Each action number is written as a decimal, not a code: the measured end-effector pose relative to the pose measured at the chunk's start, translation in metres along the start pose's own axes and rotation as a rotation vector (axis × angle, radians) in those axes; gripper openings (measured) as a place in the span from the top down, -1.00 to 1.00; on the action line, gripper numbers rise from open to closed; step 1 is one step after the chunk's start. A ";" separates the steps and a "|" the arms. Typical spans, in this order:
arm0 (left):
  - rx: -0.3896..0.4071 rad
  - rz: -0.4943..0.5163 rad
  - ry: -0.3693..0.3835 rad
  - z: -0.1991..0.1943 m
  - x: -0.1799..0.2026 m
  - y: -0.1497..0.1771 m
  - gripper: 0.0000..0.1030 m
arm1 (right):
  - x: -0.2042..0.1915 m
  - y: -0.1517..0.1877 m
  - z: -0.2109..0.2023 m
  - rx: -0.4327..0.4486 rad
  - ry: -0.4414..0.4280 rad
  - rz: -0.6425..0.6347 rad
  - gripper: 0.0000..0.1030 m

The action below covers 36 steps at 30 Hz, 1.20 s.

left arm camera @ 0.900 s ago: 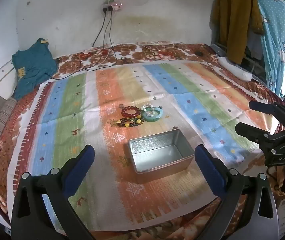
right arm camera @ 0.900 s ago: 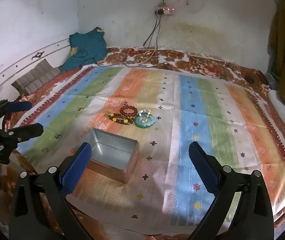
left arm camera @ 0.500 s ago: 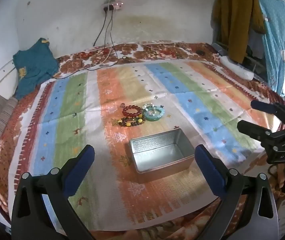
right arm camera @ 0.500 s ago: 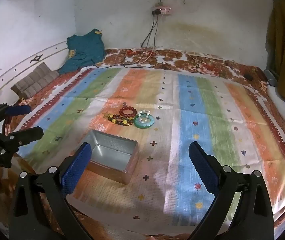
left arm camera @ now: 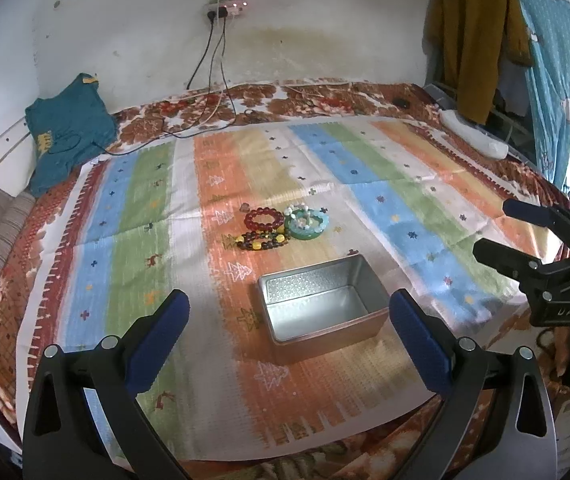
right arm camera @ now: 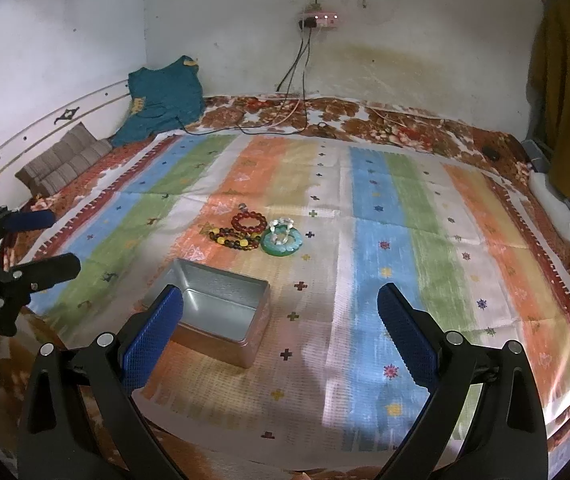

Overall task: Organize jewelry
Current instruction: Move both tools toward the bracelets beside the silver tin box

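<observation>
I am counting one open rectangular silver metal tin point(left arm camera: 321, 304) on the striped cloth. Beyond it I am seeing four pieces of jewelry: one red bead bracelet point(left arm camera: 264, 219), one dark brown and yellow bead bracelet point(left arm camera: 261, 241), one teal-green ring-shaped bangle point(left arm camera: 309, 225), and one pale white bead bracelet point(right arm camera: 281, 233).

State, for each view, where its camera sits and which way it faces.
Left wrist: on the left claw, facing the striped cloth; right claw at right.
Right wrist: on the right claw, facing likewise; left claw at left.
Shared: metal tin, bracelets.
</observation>
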<state>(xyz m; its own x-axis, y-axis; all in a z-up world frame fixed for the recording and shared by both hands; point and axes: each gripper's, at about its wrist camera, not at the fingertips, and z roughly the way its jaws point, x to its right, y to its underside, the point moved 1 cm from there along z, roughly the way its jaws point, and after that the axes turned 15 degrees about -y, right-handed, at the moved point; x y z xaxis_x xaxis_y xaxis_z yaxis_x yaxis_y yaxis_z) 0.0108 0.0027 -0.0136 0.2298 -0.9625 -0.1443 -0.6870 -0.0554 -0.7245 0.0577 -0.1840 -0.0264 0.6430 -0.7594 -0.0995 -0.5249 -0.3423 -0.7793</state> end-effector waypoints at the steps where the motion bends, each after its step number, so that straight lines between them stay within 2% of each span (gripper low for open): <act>1: -0.001 0.003 -0.003 -0.002 0.002 -0.001 -0.89 | 0.000 0.000 0.000 0.000 0.001 0.000 -0.91; 11: -0.029 -0.026 -0.024 0.002 -0.004 0.000 -0.89 | 0.000 -0.001 0.002 0.004 0.003 0.001 -0.91; 17: -0.079 -0.090 -0.014 0.008 -0.018 0.001 -0.89 | 0.007 0.000 0.009 -0.025 0.011 0.018 -0.91; 24: -0.081 -0.062 -0.019 0.012 -0.010 -0.002 -0.89 | 0.007 -0.001 0.015 -0.040 0.018 0.034 -0.91; 36: -0.103 -0.095 -0.029 0.020 -0.014 -0.006 -0.89 | 0.012 -0.004 0.021 -0.042 0.007 0.050 -0.91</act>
<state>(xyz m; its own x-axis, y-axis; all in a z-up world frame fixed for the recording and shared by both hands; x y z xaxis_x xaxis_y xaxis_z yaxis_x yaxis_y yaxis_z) 0.0259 0.0224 -0.0206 0.3158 -0.9436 -0.0994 -0.7279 -0.1738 -0.6633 0.0787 -0.1802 -0.0373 0.6116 -0.7798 -0.1337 -0.5797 -0.3266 -0.7465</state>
